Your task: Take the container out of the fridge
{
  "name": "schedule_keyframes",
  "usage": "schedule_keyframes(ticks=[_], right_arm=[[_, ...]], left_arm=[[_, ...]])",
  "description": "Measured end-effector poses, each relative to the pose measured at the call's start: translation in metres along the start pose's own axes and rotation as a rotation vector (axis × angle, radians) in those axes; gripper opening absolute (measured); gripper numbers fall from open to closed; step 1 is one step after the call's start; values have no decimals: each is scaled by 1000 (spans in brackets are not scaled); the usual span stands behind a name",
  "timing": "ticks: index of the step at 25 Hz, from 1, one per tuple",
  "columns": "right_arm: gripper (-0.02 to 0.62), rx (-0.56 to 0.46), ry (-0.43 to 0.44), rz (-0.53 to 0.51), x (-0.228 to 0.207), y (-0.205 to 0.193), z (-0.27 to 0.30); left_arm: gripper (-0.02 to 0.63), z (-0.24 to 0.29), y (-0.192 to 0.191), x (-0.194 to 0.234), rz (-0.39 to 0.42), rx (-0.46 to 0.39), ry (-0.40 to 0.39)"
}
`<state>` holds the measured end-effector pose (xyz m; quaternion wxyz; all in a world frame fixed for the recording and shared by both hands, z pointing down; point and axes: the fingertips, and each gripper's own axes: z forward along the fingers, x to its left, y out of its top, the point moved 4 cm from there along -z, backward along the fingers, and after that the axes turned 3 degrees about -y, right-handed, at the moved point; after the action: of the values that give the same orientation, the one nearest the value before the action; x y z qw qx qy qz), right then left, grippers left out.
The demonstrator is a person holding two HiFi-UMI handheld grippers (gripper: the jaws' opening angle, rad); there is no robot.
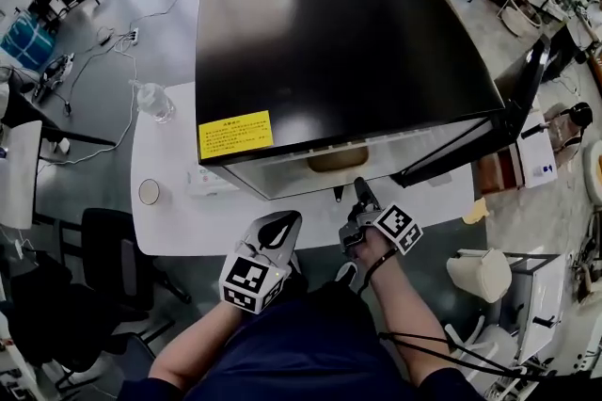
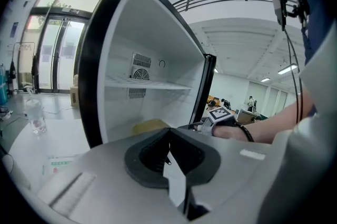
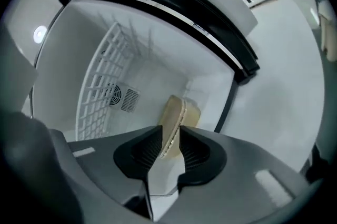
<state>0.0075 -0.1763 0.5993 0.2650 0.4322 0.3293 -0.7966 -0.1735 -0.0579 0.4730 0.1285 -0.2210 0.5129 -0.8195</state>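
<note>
Cluttered office space surrounds the white worktop [image 1: 169,154] carrying the black fridge [image 1: 348,41], whose door [image 1: 513,107] already stands open. Its tan container [image 1: 337,160] sits untouched on the fridge floor. The right gripper [image 1: 350,192], jaws partly apart and empty, lines up just outside. The left gripper [image 1: 282,222] is closed on nothing. Grasping and lifting out remain.

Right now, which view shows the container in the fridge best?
Right gripper view: the container shows rim and side, beyond the parted jaws. Head view catches only a tan sliver under the fridge top; left gripper view, just its top.
</note>
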Motion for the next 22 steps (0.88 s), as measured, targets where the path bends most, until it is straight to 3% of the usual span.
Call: schedule_keyframes(ticks=[4,17,22], right_arm=[[104,-14,7,124,-6,-1,18],[124,8,-5,163,-14,-11,57],[80,21,37,203,-12,-10,57]], left_arm=[[2,-13,-5,8,-15,21,29],[2,-36,-17,27,-48,32,128],[2,-32,-18,22,-51,37,128]])
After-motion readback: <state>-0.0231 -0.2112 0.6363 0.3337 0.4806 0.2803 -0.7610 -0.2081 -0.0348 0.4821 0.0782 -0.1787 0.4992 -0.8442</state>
